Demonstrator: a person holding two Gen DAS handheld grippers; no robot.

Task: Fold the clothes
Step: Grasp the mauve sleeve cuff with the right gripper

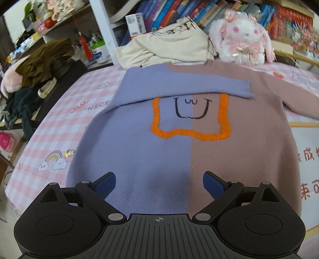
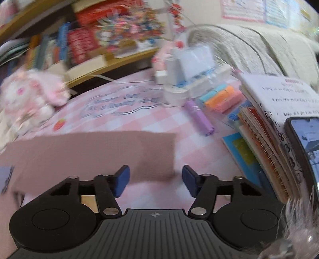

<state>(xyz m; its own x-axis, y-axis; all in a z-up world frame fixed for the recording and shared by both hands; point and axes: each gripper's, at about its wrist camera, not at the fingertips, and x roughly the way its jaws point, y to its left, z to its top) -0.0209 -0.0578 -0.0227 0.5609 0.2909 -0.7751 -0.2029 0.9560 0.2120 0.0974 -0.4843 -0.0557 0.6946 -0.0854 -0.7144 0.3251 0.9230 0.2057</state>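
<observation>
Left wrist view has my left claw released above the sweater hem, its purple sleeve folded across the chest, while my right claw, spread empty, nears the brown sleeve to fold.

The left wrist view sits low and close over the hem of the flat purple-and-brown knit sweater, looking along the pink checked bedspread toward the crowded bookshelf. The right wrist view, blurred, hovers close above the sweater's outstretched brown sleeve, facing the stack of spiral notebooks. Both views share the sweater, the bedspread and the white-and-pink plush rabbit.
</observation>
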